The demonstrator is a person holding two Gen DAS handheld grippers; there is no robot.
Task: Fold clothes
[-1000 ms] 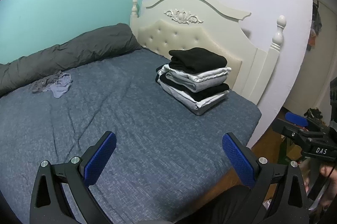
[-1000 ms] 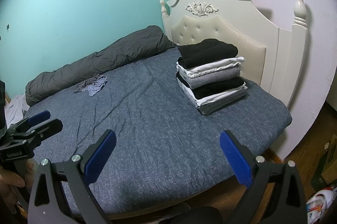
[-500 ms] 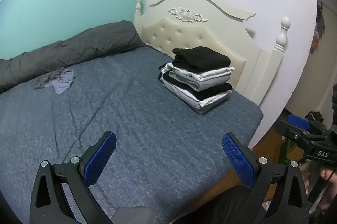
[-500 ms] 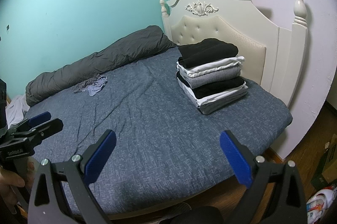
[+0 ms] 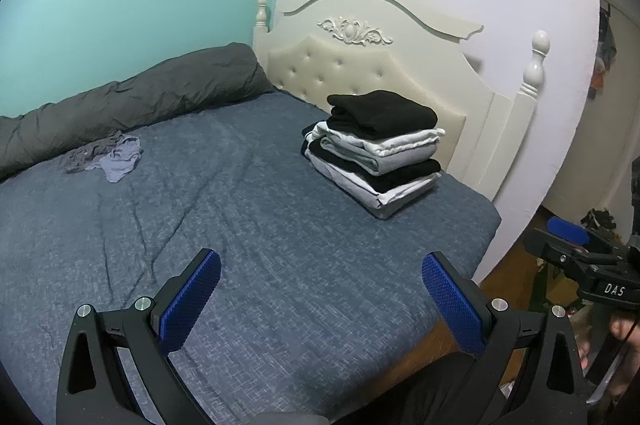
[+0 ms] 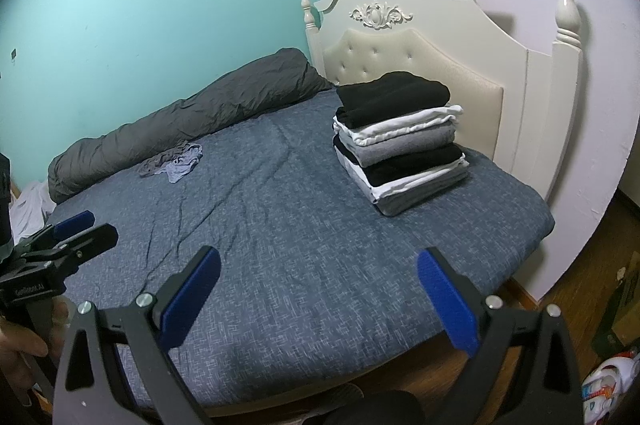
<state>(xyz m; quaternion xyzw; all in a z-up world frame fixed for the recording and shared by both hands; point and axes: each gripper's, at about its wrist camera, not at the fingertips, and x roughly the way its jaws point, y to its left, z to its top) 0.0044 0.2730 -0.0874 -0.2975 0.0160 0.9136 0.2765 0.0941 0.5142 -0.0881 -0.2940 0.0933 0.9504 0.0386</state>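
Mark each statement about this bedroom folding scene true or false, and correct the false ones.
1. Both grippers are open and empty. True: the left gripper and right gripper hold nothing.
2. The folded stack sits near the headboard. True.
3. A white garment tops the stack. False: the top garment is black.
4. The crumpled clothes lie on the floor. False: they lie on the bed, beside the rolled grey duvet.

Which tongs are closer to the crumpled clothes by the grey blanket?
Probably the left tongs: the crumpled clothes lie ahead to their left. The right tongs sit farther right, further from the pile.
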